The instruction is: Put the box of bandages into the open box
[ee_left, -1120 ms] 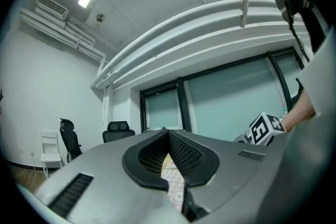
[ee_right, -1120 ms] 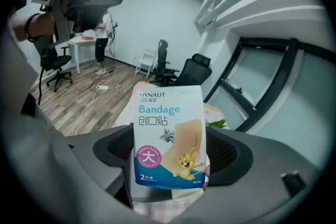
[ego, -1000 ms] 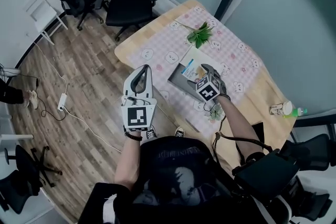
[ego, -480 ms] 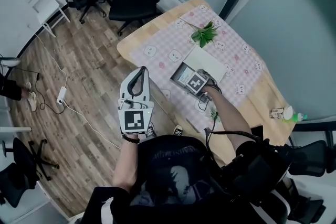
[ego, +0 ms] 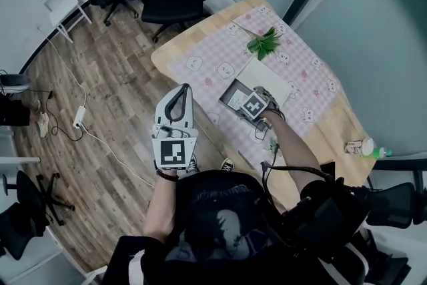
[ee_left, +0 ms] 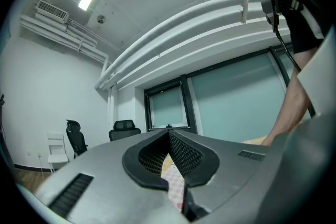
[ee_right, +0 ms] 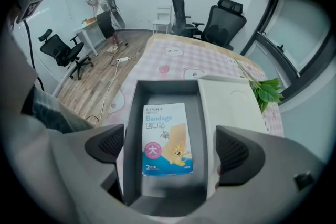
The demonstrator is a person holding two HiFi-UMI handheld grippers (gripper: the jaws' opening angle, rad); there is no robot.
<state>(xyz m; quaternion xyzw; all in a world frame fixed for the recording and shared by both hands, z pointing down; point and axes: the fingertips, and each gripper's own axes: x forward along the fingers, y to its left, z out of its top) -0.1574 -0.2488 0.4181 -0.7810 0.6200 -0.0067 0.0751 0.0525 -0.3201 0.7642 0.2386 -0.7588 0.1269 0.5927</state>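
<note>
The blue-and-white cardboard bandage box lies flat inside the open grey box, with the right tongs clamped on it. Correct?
Not clamped. The right gripper view shows the right tongs opening, spread wide and clear of the blue-and-white cardboard bandage box, which does lie flat inside the open grey box.

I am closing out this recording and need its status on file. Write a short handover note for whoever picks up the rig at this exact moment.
Left hand-held gripper: jaws together, empty, held out to the side, away from the work.
Right hand-held gripper: poised over the open box, jaws opening, pads clear of the bandage box on both sides.
Bandage box: lying flat, face up, on the floor of the open box; the cream lid sits alongside.
Done: the bandage box is in and released.
Left: probably just lifting the right hand-held gripper away.
</note>
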